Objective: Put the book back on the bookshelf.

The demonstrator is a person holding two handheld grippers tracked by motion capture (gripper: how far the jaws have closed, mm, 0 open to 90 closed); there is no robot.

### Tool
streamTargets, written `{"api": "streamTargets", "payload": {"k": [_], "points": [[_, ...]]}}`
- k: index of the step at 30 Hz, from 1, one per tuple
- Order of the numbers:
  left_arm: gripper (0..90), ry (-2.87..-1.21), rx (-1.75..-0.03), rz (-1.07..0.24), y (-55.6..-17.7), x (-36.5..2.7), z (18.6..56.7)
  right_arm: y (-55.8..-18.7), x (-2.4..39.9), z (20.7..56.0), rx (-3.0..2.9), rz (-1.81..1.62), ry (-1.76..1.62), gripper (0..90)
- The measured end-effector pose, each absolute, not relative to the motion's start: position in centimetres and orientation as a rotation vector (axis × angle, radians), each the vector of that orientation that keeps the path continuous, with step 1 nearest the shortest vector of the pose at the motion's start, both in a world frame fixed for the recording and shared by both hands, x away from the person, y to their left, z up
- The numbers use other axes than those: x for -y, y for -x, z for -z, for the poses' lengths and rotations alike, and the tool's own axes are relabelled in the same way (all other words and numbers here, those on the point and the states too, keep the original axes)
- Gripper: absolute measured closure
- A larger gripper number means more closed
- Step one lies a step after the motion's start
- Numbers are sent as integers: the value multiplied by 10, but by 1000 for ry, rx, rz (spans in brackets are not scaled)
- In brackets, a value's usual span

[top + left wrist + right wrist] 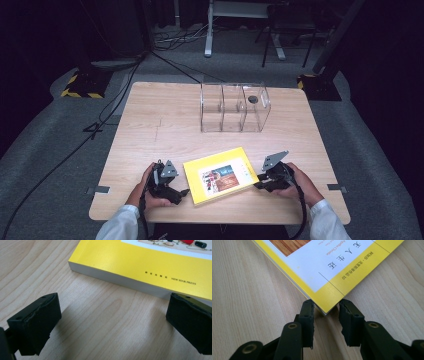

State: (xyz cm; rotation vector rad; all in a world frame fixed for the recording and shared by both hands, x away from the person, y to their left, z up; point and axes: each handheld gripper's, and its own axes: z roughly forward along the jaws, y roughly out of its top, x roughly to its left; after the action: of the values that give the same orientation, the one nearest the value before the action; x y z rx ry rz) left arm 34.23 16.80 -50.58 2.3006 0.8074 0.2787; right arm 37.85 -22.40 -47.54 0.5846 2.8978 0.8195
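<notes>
A yellow book [220, 175] with a white picture panel lies flat near the table's front edge. My left gripper [182, 192] sits at the book's left front corner. In the left gripper view its jaws [112, 312] stand wide open over bare wood, just short of the book's [140, 260] white page edge. My right gripper [257, 185] is at the book's right corner. In the right gripper view the yellow corner of the book [324, 265] pokes between the narrowly spaced jaws [325, 307]. One pad is at the page edge and the other stands a sliver off.
A clear plastic box [234, 107] with three compartments stands at the back of the wooden table [160, 125], a small dark round thing [253, 99] at its right end. Cables and stand feet lie on the floor beyond.
</notes>
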Motion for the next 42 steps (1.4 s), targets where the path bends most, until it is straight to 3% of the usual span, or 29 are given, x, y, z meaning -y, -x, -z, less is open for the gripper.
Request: {"api": "streamTargets", "payload": {"k": [16, 19, 28, 34, 42], "points": [[7, -2308, -771, -272, -337, -152, 506, -376, 224, 475, -2700, -936, -713, 492], [7, -2308, -770, -272, -337, -152, 506, -377, 229, 471, -2632, -1059, -757, 412], [8, -2311, -770, -270, -332, -154, 505, -376, 221, 471, -2513, -1125, -800, 311], [178, -2254, -823, -250, -325, -167, 501, -377, 217, 469, -2493, -1160, -795, 280], [162, -2169, -756, -285, -309, -164, 477, -377, 218, 470, -2466, -1196, -794, 265]]}}
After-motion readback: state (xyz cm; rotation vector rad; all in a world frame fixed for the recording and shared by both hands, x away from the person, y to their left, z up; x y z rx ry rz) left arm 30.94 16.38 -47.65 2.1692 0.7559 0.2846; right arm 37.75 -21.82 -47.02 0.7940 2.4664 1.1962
